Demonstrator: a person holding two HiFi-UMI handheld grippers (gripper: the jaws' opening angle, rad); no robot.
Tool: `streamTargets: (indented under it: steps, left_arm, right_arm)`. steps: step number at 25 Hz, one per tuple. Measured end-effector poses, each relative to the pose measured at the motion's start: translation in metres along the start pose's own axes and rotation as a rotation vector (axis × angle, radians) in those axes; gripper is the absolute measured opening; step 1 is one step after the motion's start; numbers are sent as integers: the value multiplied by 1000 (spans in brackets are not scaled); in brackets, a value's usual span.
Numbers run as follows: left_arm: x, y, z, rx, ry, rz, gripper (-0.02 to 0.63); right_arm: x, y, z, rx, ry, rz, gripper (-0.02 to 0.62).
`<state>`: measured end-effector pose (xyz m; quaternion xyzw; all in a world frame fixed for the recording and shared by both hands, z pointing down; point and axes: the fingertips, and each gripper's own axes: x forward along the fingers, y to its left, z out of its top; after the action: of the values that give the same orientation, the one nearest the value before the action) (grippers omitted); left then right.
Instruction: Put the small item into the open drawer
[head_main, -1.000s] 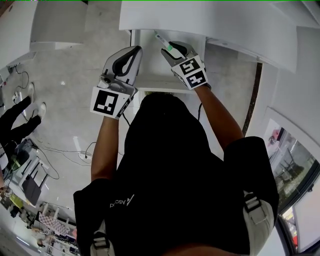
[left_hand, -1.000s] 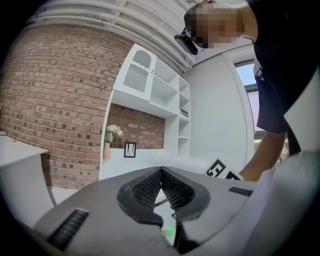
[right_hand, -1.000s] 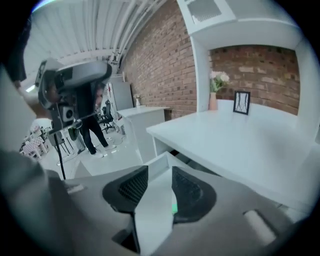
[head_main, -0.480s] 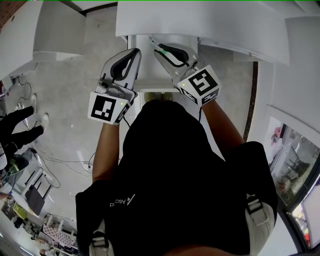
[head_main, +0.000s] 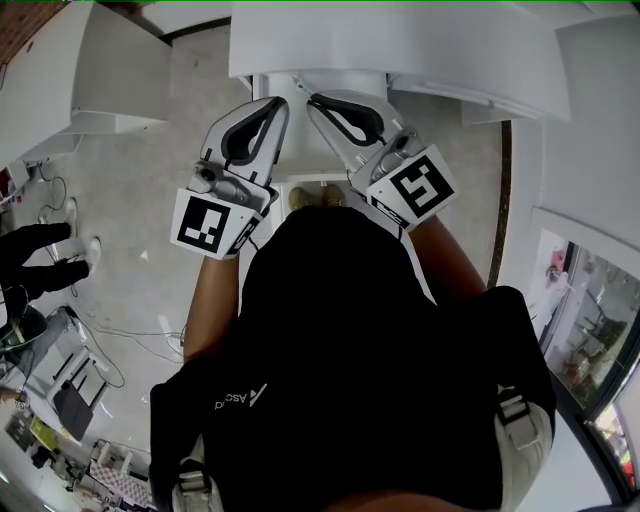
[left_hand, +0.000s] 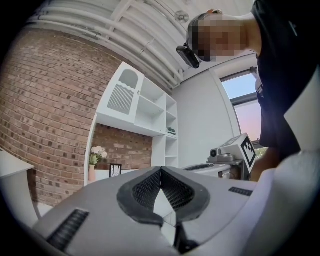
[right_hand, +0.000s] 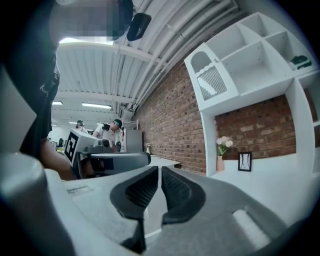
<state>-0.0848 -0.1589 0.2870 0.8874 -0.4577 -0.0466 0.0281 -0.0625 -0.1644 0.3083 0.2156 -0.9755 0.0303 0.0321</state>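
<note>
Both grippers have risen over the open drawer (head_main: 298, 150). Left gripper (head_main: 281, 101) fingers meet, empty; right gripper (head_main: 311, 99) fingers, just closing, stand almost together on nothing. No view shows the small item.

Right gripper (head_main: 311, 100) raised nearer the camera, jaws just closed nearly together with nothing between, small item gone from them, left gripper (head_main: 283, 101) lifted slightly

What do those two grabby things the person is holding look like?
The left tongs and right tongs are both pale grey, with black ribbed pads inside pointed jaws. Each carries a white cube printed with black square markers. The person wears a black short-sleeved shirt.
</note>
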Motion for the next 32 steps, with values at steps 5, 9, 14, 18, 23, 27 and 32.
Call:
streamTargets:
  steps: [5, 9, 14, 18, 23, 27, 32]
  left_arm:
    - [-1, -17, 15, 5, -25, -31, -2]
    - [-2, -29, 29, 10, -55, -58, -2]
    - [-4, -37, 35, 11, -52, -67, -2]
    - [-4, -40, 34, 24, -33, -65, -2]
    - [-6, -44, 41, 25, -48, -72, -2]
    - [-7, -43, 39, 28, -40, -67, -2]
    - [-6, -41, 39, 28, -36, -68, -2]
  right_arm:
    - [-16, 12, 25, -19, -55, 3, 8]
    - [-28, 20, 44, -35, -103, -4, 3]
    - [-36, 24, 53, -54, -127, -11, 3]
    - [-41, 22, 52, -81, -141, -18, 2]
    - [-43, 22, 49, -63, -131, -36, 2]
    - [-44, 20, 49, -69, -135, -36, 2]
    - [-44, 17, 51, -71, -154, -42, 2]
